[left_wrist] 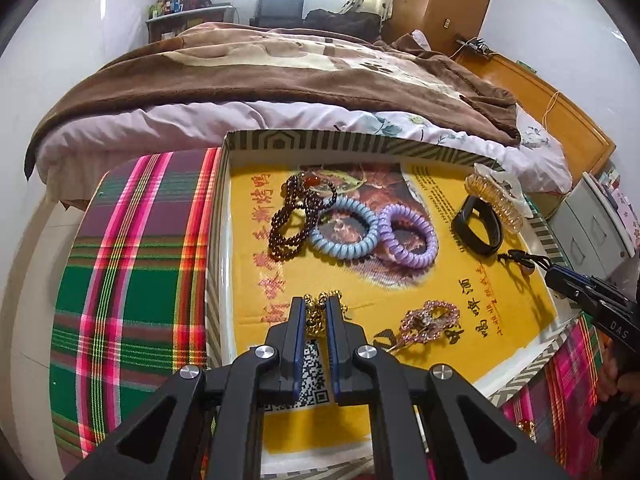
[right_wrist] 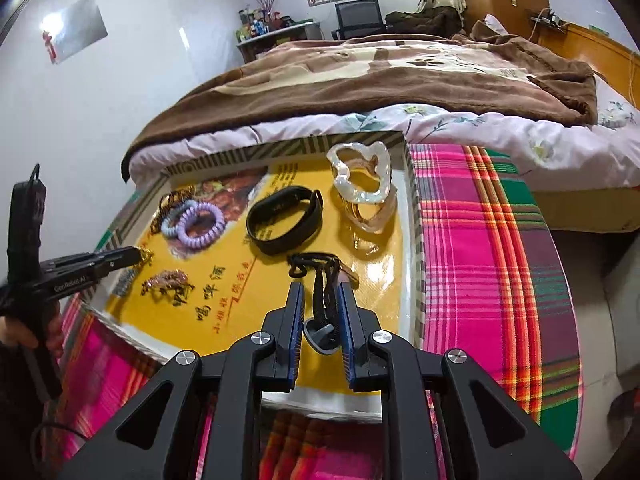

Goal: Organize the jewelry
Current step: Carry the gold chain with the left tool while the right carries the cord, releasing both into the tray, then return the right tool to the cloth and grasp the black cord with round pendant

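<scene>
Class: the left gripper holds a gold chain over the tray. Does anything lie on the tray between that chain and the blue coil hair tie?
Nothing visible does. Between the gold chain in the left gripper and the blue coil hair tie lies only bare yellow tray liner.

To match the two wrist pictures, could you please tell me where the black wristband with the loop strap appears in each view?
Left wrist view: the black wristband lies right of centre on the tray's yellow printed liner, just right of the purple spiral hair tie.
Right wrist view: the wristband lies centre-left, above the tongs.
Shared landmark: the purple spiral hair tie, immediately left of the wristband in both.
</scene>
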